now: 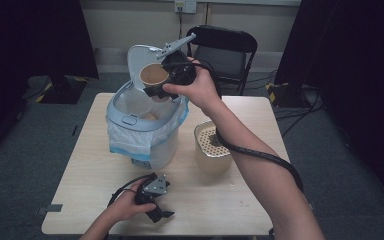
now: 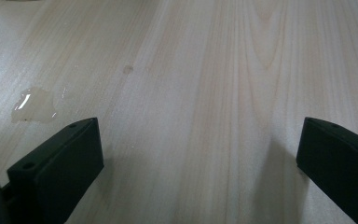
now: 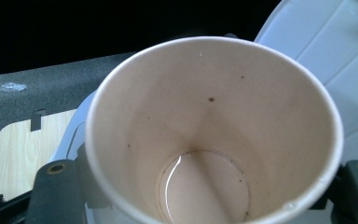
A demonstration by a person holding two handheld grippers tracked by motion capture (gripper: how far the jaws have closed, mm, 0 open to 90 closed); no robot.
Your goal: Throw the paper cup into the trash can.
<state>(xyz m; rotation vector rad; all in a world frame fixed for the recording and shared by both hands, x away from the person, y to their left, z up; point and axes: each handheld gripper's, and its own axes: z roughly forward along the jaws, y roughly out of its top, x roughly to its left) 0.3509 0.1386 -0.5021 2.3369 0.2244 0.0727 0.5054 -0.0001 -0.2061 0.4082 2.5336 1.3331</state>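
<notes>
paper cup tipped sideways, mouth toward camera

I see a pale wood-grain worktop standing on grey carpet. A lidded bin lined with a white bag sits left of centre on it, and a beige container with a perforated insert stands just beside it. My left tool rests at the near edge, near a small puddle.
</notes>
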